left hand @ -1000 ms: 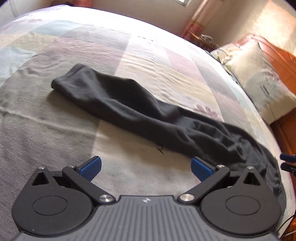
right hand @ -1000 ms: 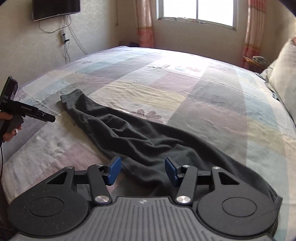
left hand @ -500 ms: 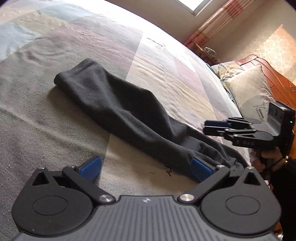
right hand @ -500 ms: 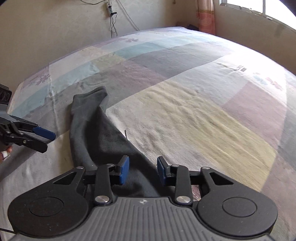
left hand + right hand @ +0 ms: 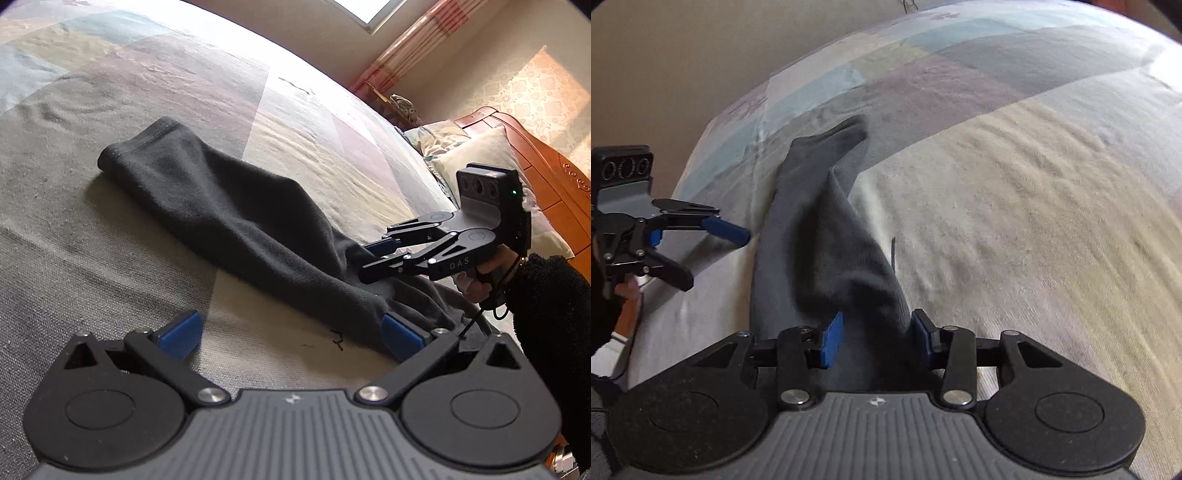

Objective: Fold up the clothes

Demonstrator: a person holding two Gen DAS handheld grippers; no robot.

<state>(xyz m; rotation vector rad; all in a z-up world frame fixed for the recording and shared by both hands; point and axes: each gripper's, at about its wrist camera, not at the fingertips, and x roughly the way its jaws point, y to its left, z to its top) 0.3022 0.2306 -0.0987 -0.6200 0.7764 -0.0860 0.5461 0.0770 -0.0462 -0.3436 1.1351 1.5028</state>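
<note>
A long dark grey garment (image 5: pixel 236 218) lies stretched across the patchwork bedspread (image 5: pixel 110 96). Its cuffed end (image 5: pixel 136 147) points away to the left. My left gripper (image 5: pixel 291 328) is open, low over the bed beside the garment's near edge, empty. My right gripper (image 5: pixel 873 338) is open with the garment (image 5: pixel 827 236) running between its blue pads, fabric bunched there. The right gripper also shows in the left wrist view (image 5: pixel 373 258), over the garment's middle. The left gripper shows in the right wrist view (image 5: pixel 709 251), left of the garment.
Pillows (image 5: pixel 476 170) and a wooden headboard (image 5: pixel 546 158) stand at the right of the bed. A curtain (image 5: pixel 402 48) hangs by the window. A plain wall (image 5: pixel 683 55) runs behind the bed's far edge. The person's dark sleeve (image 5: pixel 543 314) is close on the right.
My right gripper has moved along the garment toward its middle and dropped lower, fabric now between its pads. My left gripper has come slightly closer to the garment's edge. Both stayed open.
</note>
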